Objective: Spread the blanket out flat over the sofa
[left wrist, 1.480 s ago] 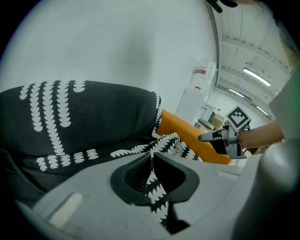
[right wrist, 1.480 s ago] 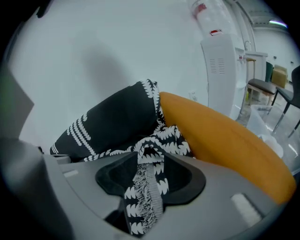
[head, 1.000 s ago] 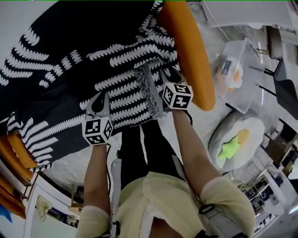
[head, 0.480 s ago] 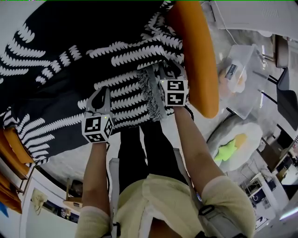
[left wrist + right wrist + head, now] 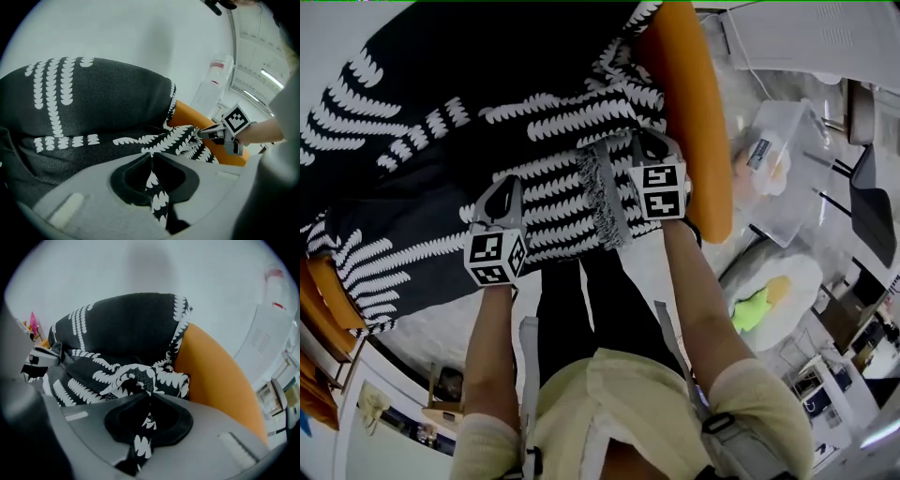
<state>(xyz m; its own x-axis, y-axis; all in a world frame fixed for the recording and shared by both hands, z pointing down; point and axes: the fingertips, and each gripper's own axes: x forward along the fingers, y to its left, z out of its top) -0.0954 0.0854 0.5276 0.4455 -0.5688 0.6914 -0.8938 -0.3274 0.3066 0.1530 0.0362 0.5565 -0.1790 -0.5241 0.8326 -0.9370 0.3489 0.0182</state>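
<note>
A black blanket [image 5: 441,112] striped with white leaf shapes lies rumpled over an orange sofa [image 5: 698,122], whose right-hand edge shows bare. Near the sofa's front edge, the left gripper [image 5: 501,201] pinches a fold of the cloth, jaws pressed together on it. The right gripper [image 5: 649,148], its jaws having just closed, nips another fold beside the bare orange edge.

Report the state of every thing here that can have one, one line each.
blanket, rumpled and folded over the sofa, not yet flat
sofa, mostly covered by the blanket, orange edge bare
left tongs, shut on a fold of the blanket
right tongs, jaws just closed, now shut on a fold of the blanket
</note>
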